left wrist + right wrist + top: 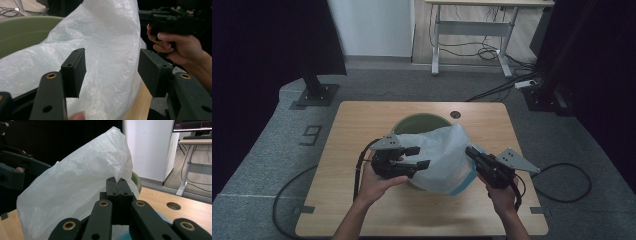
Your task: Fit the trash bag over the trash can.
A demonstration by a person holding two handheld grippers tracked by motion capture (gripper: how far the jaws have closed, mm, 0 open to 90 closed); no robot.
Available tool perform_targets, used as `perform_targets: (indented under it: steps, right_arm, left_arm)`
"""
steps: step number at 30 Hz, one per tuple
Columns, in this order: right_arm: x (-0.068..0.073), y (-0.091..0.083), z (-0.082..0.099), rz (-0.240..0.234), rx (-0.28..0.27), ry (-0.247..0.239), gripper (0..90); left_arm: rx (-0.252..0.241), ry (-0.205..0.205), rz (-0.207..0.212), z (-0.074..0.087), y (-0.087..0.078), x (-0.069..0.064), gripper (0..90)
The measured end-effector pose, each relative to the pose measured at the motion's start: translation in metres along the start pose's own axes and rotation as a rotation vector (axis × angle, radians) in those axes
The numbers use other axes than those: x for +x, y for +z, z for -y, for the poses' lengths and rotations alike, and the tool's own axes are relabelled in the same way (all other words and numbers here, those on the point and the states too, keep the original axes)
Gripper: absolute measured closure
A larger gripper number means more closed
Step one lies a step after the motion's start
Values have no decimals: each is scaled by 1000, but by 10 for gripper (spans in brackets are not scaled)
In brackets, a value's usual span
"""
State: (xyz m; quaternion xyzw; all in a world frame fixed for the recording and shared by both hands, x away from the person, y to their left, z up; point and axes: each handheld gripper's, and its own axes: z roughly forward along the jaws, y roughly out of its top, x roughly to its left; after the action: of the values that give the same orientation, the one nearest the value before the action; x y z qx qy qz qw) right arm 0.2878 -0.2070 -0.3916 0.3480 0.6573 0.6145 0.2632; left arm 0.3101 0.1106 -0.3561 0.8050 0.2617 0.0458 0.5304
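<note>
A translucent white plastic bag [446, 159] with a blue rim is draped over the near side of a green bin [414, 122] in the middle of the table. My right gripper [471, 151] is shut on the bag's right edge; in the right gripper view its jaws meet on a pinch of film [116, 180]. My left gripper [419, 157] stands open against the bag's left side. In the left gripper view the bag [100, 57] lies between and beyond the two pads, which do not press on it.
The wooden table [362, 130] has a round cable hole [455, 114] at the back right. Cables trail from both grippers off the table's sides. A white desk frame [472, 30] and dark stands are on the floor beyond.
</note>
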Motion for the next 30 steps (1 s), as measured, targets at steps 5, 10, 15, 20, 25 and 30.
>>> perform_targets:
  steps: [5, 10, 15, 20, 25, 30]
  right_arm:
    - [0, 1, 1, 2, 6, 6, 887]
    - [2, 1, 2, -1, 6, 13, 886]
    - [5, 2, 1, -13, 7, 9, 886]
    - [3, -1, -1, -17, 9, 7, 886]
    - [0, -5, -1, -7, 6, 3, 837]
    - [0, -18, 1, 29, -32, -13, 556]
  left_arm:
    - [12, 14, 1, 1, 4, -5, 398]
    - [32, 44, 9, 0, 11, -8, 529]
    - [79, 55, 65, -1, 20, -8, 715]
    - [61, 30, 102, -3, 22, -2, 886]
    - [38, 22, 81, -6, 20, 6, 900]
    - [-27, -34, 55, -8, 8, 21, 900]
